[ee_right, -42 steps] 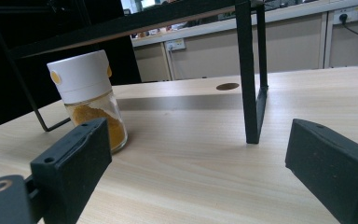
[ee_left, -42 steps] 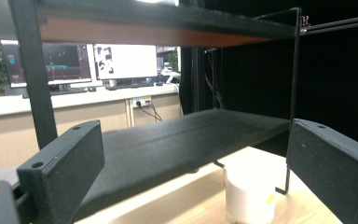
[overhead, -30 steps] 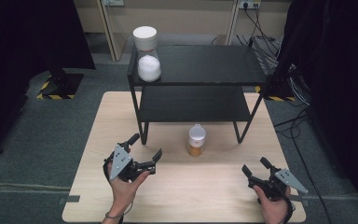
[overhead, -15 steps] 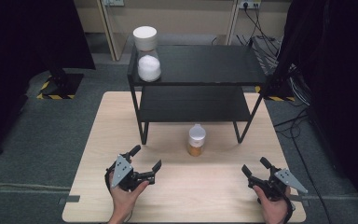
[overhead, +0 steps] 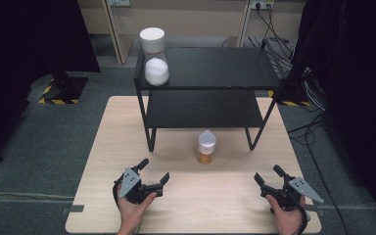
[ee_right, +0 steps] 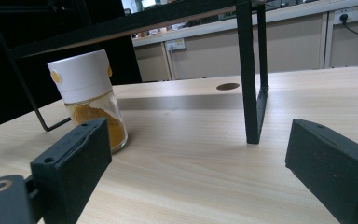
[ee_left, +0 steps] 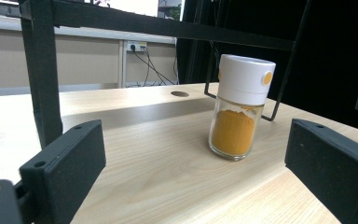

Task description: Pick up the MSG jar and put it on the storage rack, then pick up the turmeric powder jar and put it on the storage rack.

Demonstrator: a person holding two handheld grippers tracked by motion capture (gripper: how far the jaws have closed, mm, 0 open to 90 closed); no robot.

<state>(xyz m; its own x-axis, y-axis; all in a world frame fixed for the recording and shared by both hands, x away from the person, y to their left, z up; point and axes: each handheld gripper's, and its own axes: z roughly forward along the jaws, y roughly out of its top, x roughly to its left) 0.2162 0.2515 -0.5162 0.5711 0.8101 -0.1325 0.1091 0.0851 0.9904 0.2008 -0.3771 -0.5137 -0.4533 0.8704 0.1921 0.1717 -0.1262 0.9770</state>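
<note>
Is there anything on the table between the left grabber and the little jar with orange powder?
No. Between the left gripper and the spice jar is bare wooden table, as the high view and left gripper view show.

Light wooden bench (overhead: 103, 161) carries a black two-tier shelf (overhead: 215, 68) at its far half; a white-capped spice jar (overhead: 206, 147) stands on the bench just before it, a white-filled jar (overhead: 155, 58) on the top tier.

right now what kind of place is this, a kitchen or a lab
Most likely a lab or test room, not a kitchen: a bare wooden table on grey carpet, black curtains at the sides, and wall sockets with trailing cables behind the black shelf rack.
</note>
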